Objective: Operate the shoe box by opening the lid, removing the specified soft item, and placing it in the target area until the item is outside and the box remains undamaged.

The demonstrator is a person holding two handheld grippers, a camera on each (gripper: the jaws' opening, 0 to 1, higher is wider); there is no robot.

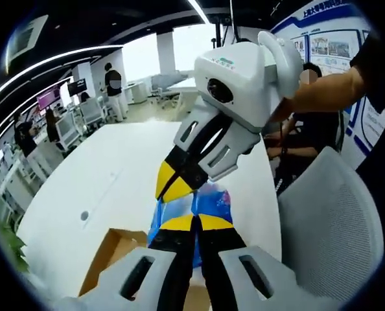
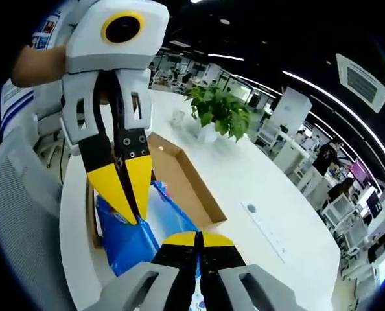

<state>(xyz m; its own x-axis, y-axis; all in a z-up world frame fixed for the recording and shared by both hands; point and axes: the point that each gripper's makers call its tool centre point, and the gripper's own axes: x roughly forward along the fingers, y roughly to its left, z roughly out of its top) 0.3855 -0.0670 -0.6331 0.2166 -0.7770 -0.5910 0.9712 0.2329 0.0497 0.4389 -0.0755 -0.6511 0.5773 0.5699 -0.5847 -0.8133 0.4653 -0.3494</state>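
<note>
The left gripper (image 1: 194, 223) has its yellow-tipped jaws pressed together, pinching the soft blue plastic bag (image 1: 213, 202). The right gripper (image 2: 198, 238) also has its yellow-tipped jaws closed tight on the same blue bag (image 2: 131, 240). In the left gripper view, the right gripper (image 1: 174, 183) reaches in from above, and its jaws meet the bag just beside the left one. In the right gripper view, the left gripper (image 2: 129, 194) comes down from the top and nips the bag too.

The bag hangs between the two grippers, lifted over the open brown cardboard shoe box (image 2: 186, 175). The box sits on the big white desk (image 2: 257, 188). A green leafy plant in a white pot (image 2: 218, 113) stands on the desk past the box. A grey chair back (image 1: 328, 220) is beside the desk.
</note>
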